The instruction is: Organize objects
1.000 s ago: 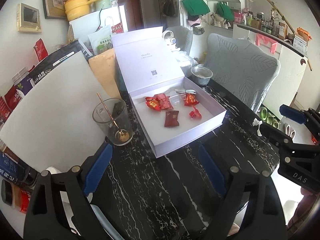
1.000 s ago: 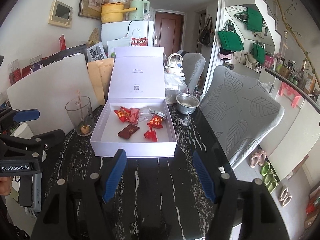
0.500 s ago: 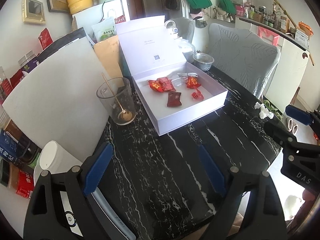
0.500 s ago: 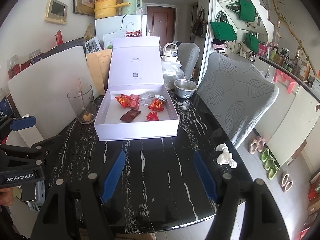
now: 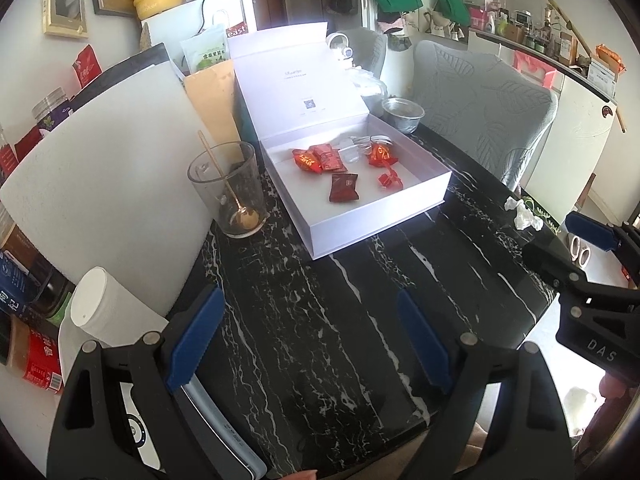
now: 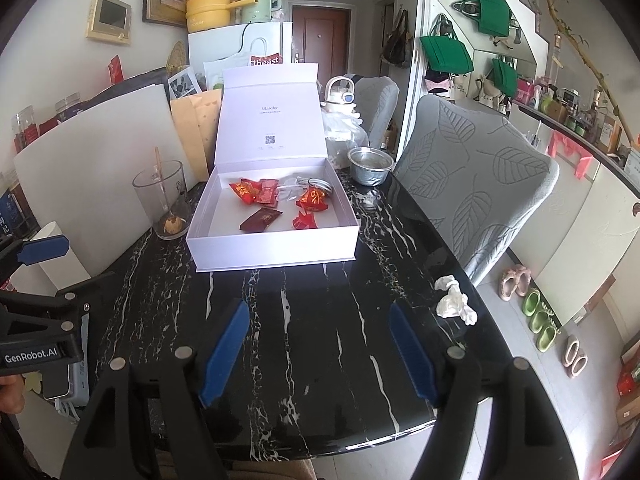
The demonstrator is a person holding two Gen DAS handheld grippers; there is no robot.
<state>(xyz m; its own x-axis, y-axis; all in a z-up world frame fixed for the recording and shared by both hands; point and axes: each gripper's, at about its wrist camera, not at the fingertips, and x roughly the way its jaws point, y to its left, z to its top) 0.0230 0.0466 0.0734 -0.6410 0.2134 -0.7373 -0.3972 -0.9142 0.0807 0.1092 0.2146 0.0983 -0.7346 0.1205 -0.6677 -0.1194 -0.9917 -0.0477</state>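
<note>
Left gripper: jaws apart, nothing between them, poised over bare black marble table, apparently held back from the work so the whole layout can be taken in.

Glass tumbler: ahead and left of the left gripper, upright, a long spoon leaning inside; stands just beside the box's left wall.

White gift box: straight ahead of both grippers, well apart from them. Lid hinged upright at the far side, so the contents are open to reach. Shallow, rigid, matte white.

Red wrapped sweets: loose in the box's far half, with a dark red packet nearer.

Right gripper: jaws apart, empty, over bare table.

Crumpled tissue: ahead and right of the right gripper, near the table edge, probably next to be tidied.
</note>
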